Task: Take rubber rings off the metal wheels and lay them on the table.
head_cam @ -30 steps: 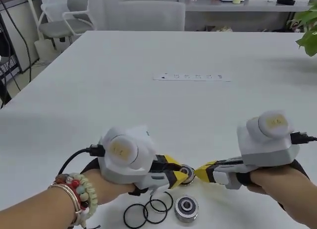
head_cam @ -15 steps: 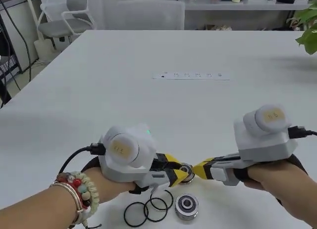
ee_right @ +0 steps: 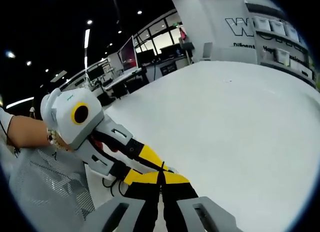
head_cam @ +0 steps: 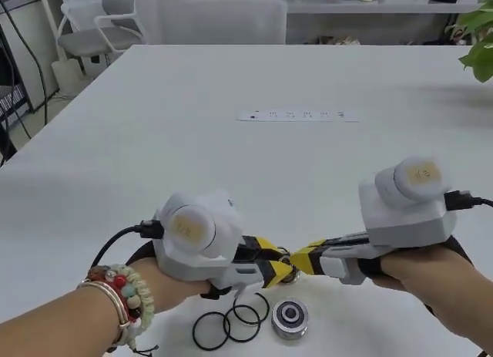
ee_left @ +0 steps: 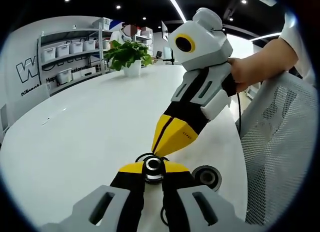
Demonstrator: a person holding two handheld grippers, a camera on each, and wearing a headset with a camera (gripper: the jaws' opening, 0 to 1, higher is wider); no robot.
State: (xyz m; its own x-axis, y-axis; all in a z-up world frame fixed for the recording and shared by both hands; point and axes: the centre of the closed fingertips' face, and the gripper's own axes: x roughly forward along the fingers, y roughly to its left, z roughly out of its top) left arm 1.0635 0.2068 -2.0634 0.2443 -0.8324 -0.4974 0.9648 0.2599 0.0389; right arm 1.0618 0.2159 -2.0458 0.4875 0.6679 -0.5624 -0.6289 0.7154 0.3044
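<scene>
An office: a grey mesh chair [head_cam: 96, 42] stands past the far left corner of the broad white table [head_cam: 231, 149]. Shelves of white bins [ee_left: 62, 61] line one wall.

The white table [head_cam: 231, 164] ran wide, a power strip [head_cam: 299, 116] near its middle. A grey chair [head_cam: 231, 21] stood at its far edge, a potted plant [ee_left: 127, 54] by the far right corner, shelves [ee_left: 65, 61] of white bins beyond, under strip lights [ee_left: 172, 4].

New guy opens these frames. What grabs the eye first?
Two yellow-tipped grippers meet low over the table, near its front edge: the left gripper clamps a metal wheel, and the right gripper, jaws shut, noses up to it. Nearer the person lie loose black rubber rings and a second wheel.
</scene>
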